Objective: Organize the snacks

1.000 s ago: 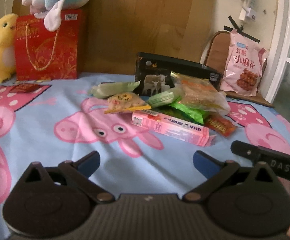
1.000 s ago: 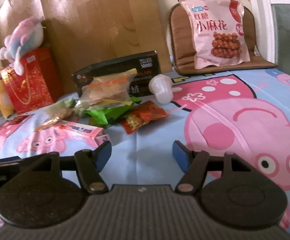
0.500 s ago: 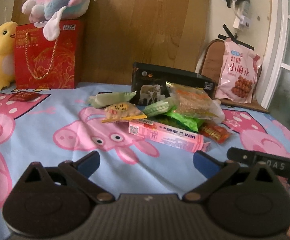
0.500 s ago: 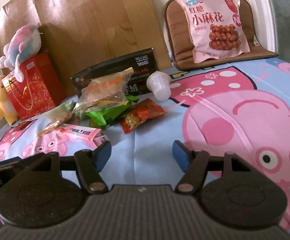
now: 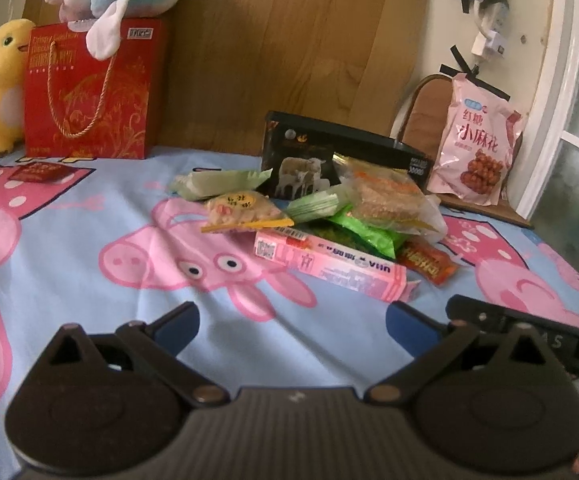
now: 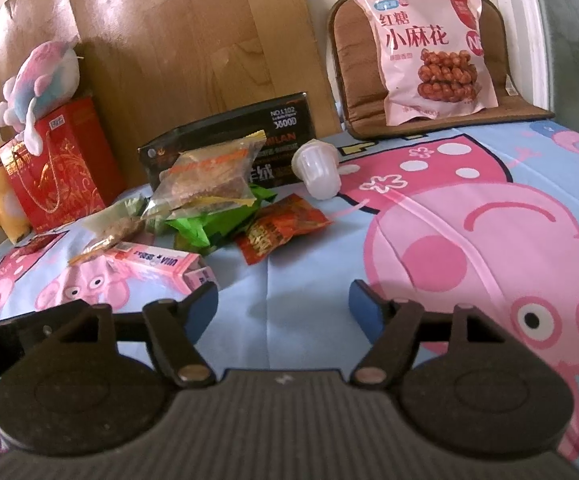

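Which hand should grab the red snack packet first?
Probably right. The red snack packet lies just ahead of the open, empty right tool; from the left tool, the pink box lies in between.

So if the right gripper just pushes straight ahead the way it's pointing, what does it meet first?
Probably bare tablecloth: the right gripper is open, empty and angled down at the cloth. The red snack packet lies just beyond, slightly left of that line, though depth is hard to judge here.

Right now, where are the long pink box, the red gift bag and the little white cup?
pink box (image 5: 329, 264), left wrist view, front face.
red gift bag (image 5: 129, 92), left wrist view, front panel.
white cup (image 6: 316, 168), right wrist view, side wall.
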Tool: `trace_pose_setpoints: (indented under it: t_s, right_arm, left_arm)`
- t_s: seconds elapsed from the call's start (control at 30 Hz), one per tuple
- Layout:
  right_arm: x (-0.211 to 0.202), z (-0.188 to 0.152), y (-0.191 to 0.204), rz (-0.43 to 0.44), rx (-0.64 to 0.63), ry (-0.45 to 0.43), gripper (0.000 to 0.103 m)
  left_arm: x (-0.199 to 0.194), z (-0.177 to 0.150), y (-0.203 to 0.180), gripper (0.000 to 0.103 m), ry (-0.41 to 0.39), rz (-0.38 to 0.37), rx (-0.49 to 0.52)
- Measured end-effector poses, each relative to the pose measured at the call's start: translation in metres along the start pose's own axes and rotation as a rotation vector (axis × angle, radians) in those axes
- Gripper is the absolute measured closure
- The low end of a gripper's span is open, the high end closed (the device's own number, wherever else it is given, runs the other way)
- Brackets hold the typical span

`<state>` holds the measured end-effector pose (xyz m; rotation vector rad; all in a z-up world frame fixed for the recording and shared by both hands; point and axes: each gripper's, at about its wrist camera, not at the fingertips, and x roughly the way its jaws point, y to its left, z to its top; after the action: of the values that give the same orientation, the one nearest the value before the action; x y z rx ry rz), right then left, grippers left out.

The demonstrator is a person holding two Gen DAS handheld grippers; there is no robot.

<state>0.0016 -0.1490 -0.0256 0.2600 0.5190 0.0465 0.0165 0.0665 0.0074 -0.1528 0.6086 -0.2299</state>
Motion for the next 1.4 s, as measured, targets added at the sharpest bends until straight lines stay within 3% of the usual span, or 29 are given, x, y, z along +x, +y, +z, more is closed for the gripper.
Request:
trace_pose_setpoints:
  t_s: [0.43, 0.73, 1.4]
  right_arm:
    - [0.0, 0.0, 0.003, -0.014, -0.009, 0.001, 0.028]
    - [-0.001, 0.0, 0.003, -0.005, -0.016, -0.006, 0.028]
    - [-0.002, -0.001, 0.006, -0.009, -0.031, -0.012, 0.028]
  left_arm:
    - [0.006, 0.0, -0.004, 0.0, 0.031, 0.029, 0.013]
    - [0.007, -0.003, -0.021, 0.0, 0.038, 0.058, 0.113]
    - [0.009, -0.001, -0.014, 0.0, 0.049, 0.066, 0.073]
